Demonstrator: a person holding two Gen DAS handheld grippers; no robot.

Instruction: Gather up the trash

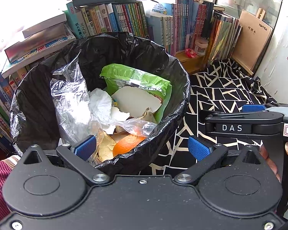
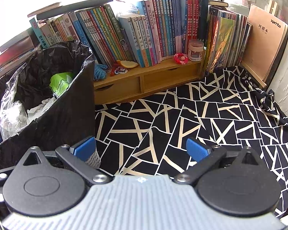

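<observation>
A bin with a black liner [image 1: 38, 103] stands on the patterned cloth in the left wrist view. It holds a green wrapper [image 1: 144, 78], torn white paper [image 1: 136, 99], clear plastic [image 1: 71, 103] and orange peel [image 1: 124, 143]. My left gripper [image 1: 142, 148] is open and empty over the bin's near rim, one blue pad above the trash and the other outside. My right gripper [image 2: 141, 149] is open and empty above the cloth, just right of the bin [image 2: 63, 115]. One of its fingers [image 1: 240, 122] shows side-on in the left view. A peel-like orange piece [image 2: 127, 63] lies on the wooden shelf.
A black-and-white cloth [image 2: 201, 115] covers the surface. Behind it a low wooden shelf [image 2: 144, 80] carries rows of books [image 2: 144, 28], a small jar [image 2: 195, 49], a pink bracelet [image 2: 180, 57] and blue yarn [image 2: 99, 71]. A brown board [image 2: 265, 44] leans at the right wall.
</observation>
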